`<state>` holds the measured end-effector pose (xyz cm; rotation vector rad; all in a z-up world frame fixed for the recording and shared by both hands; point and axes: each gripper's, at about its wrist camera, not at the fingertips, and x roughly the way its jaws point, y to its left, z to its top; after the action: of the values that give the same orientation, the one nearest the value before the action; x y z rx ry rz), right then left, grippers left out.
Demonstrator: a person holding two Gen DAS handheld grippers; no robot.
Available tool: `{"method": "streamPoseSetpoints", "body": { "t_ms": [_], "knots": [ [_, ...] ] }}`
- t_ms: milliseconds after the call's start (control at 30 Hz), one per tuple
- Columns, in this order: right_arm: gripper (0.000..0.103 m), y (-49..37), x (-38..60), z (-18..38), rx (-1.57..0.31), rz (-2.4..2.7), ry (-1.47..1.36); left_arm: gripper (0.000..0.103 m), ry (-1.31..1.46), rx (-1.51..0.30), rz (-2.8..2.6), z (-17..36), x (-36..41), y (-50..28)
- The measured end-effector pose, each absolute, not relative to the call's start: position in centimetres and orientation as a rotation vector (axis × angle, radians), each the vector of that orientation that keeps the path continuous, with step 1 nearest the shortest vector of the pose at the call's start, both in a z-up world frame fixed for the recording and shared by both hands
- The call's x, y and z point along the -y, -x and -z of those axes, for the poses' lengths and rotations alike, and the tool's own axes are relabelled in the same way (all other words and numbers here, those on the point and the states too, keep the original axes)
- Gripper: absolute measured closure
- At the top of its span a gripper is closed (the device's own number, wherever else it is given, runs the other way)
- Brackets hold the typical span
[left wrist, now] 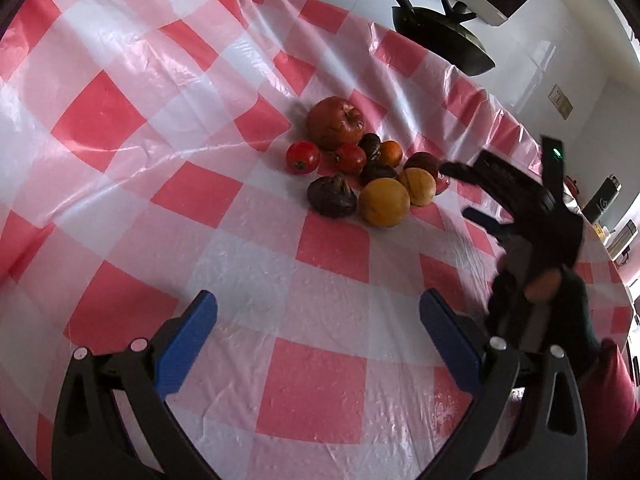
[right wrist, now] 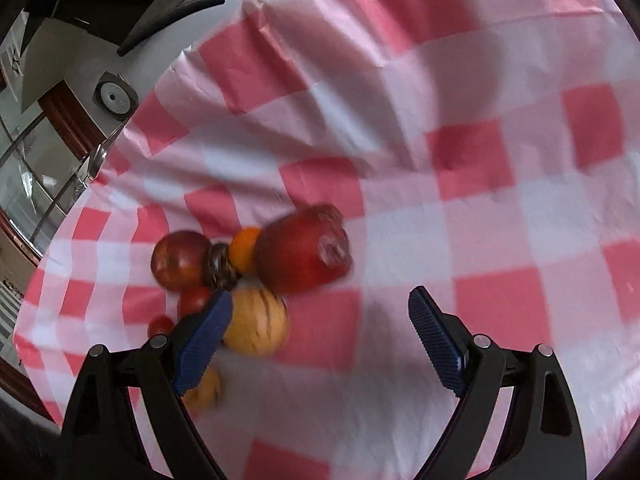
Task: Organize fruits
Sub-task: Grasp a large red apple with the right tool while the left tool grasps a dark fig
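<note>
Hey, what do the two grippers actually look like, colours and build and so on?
Both match: the left gripper and right gripper each have black angular plastic arms with triangular cutouts, silver round pivot pins, and blue finger pads with a ribbed texture. In the left view, the right gripper's body shows a small green light.

The right gripper (right wrist: 320, 336) stands wide apart with nothing between its blue pads. A blurred cluster of fruit sits left of centre on the checked desk (right wrist: 500, 216): a large red fruit (right wrist: 304, 250), a small orange (right wrist: 244, 250), and a striped yellow fruit (right wrist: 258, 326) touching the left pad (right wrist: 204, 346).
</note>
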<state>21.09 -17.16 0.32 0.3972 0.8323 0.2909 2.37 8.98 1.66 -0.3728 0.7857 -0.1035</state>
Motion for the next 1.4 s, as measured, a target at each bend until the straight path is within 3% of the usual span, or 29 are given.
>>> {"method": "streamPoseSetpoints", "body": {
  "t_ms": [100,233,367,500,733,1000,1300,1333,1400],
  "knots": [
    [0.016,-23.3,15.7,-0.3,-0.874,-0.273,-0.326,0.002,0.377,-0.779,0.103,-1.6,-9.1,-2.3],
    [0.026,-26.2,14.2,0.4,-0.981,-0.237,-0.243,0.002,0.37,-0.775,0.106,-1.6,-9.0,-2.1],
    [0.03,-27.9,13.0,0.2,-1.031,-0.203,-0.182,0.002,0.373,-0.773,0.104,-1.6,-9.2,-2.1],
    [0.041,-27.1,13.3,0.1,-1.029,-0.194,-0.168,0.002,0.387,-0.767,0.097,-1.6,-9.5,-1.9],
    [0.042,-19.4,20.4,0.3,-0.936,-0.181,-0.397,0.002,0.384,-0.772,0.092,-1.5,-9.5,-1.9],
    [0.042,-11.7,22.1,0.9,-0.896,-0.192,-0.299,0.002,0.381,-0.814,0.101,-1.2,-9.1,-2.4],
    [0.042,-11.2,22.1,1.1,-0.885,-0.26,-0.292,0.002,0.168,-0.896,0.008,-1.1,-6.3,-7.3],
    [0.042,-11.2,22.2,1.1,-0.884,-0.264,-0.3,0.004,0.139,-0.91,0.007,-1.0,-6.0,-8.3],
    [0.041,-11.2,22.3,1.1,-0.883,-0.269,-0.313,0.019,0.098,-0.936,0.017,-0.6,-5.6,-10.2]
  ]
}}
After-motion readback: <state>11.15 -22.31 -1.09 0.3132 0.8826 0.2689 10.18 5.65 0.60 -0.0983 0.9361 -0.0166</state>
